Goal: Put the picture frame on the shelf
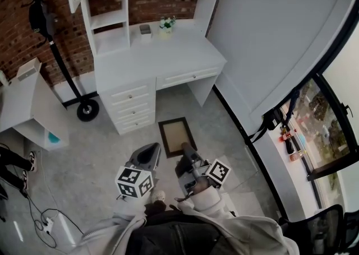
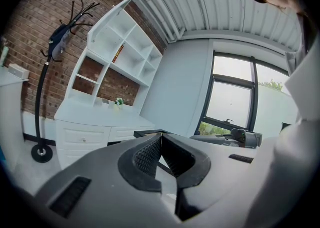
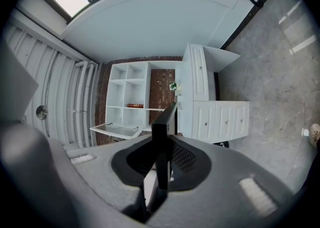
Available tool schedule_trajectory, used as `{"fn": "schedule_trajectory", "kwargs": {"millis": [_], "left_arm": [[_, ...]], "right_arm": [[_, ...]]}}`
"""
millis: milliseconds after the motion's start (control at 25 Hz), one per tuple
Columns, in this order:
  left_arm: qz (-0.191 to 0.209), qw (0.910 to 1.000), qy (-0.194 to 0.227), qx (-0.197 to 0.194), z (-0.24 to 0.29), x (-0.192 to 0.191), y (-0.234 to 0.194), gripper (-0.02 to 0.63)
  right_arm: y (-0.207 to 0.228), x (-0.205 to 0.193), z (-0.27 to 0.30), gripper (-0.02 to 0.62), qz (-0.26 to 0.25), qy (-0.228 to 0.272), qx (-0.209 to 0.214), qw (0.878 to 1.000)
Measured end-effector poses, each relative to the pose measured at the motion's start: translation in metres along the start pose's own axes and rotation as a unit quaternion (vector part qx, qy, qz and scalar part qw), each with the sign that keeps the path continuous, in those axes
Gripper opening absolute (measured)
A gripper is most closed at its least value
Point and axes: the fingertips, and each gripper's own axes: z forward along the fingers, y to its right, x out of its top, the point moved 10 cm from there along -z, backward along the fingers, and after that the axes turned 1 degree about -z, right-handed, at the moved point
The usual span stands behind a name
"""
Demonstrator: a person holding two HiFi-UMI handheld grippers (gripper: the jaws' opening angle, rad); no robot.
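Observation:
The picture frame [image 1: 175, 135], dark-rimmed with a tan panel, hangs over the grey floor in front of the white desk [image 1: 162, 58]. My right gripper [image 1: 188, 151] is shut on its near edge. In the right gripper view the frame's dark edge [image 3: 165, 122] stands upright between the pads of the right gripper [image 3: 167, 141]. The white shelf unit [image 1: 109, 21] rises on the desk's back, its compartments [image 3: 131, 96] mostly bare. My left gripper [image 1: 148, 154] hovers just left of the frame, and the left gripper [image 2: 161, 137] has its tips together on nothing, with the frame's edge [image 2: 146, 133] beyond it.
A small potted plant [image 1: 166, 26] and a small box [image 1: 145, 29] stand on the desk. A black coat stand [image 1: 56, 60] is at the left by the brick wall, next to a white side table [image 1: 25, 105]. Cables [image 1: 39, 220] lie on the floor. A window [image 1: 325, 119] is on the right.

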Motion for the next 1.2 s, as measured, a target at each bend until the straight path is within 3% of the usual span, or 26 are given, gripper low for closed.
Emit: {"fn": "schedule_trajectory", "kwargs": {"millis": [560, 1200], "left_arm": [[0.006, 0.9999, -0.004, -0.01, 0.029, 0.012, -0.039, 0.005], [0.004, 0.9998, -0.019, -0.011, 0.033, 0.007, -0.044, 0.006]], "right_arm": [[0.008, 0.008, 0.046, 0.051, 0.003, 0.006, 0.004, 1.0], [0.014, 0.013, 0.044, 0.049, 0.006, 0.017, -0.004, 1.0]]}}
